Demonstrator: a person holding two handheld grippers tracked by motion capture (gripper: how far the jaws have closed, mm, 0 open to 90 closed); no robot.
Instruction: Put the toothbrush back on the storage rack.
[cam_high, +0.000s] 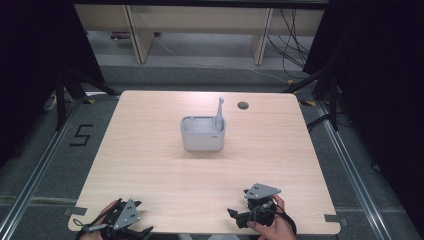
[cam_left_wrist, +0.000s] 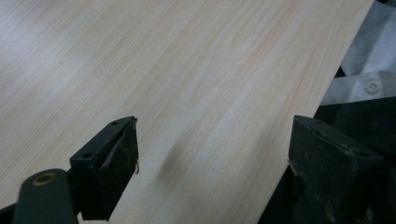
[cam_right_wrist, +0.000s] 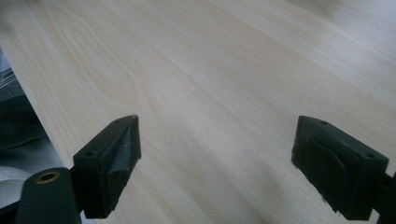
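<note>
Left claw (cam_high: 131, 231) sits at lower left of the high view, at the near worktop (cam_high: 150, 165) edge, jaws spread wide and empty. In the left gripper view, left claw (cam_left_wrist: 212, 161) shows bare wood between the jaws, plus white buttoned cloth (cam_left_wrist: 369, 70) at upper right past the worktop edge. Grey caddy (cam_high: 202, 133) stands at frame centre, well apart from both claws. It has two compartments; a grey toothbrush (cam_high: 219, 112) stands upright in the right one, head above the rim. Left compartment contents can't be told. Right claw (cam_high: 239, 216) at lower right, held by a hand (cam_high: 275, 227); in the right gripper view, right claw (cam_right_wrist: 215, 165) is released, with nothing between the jaws.
</note>
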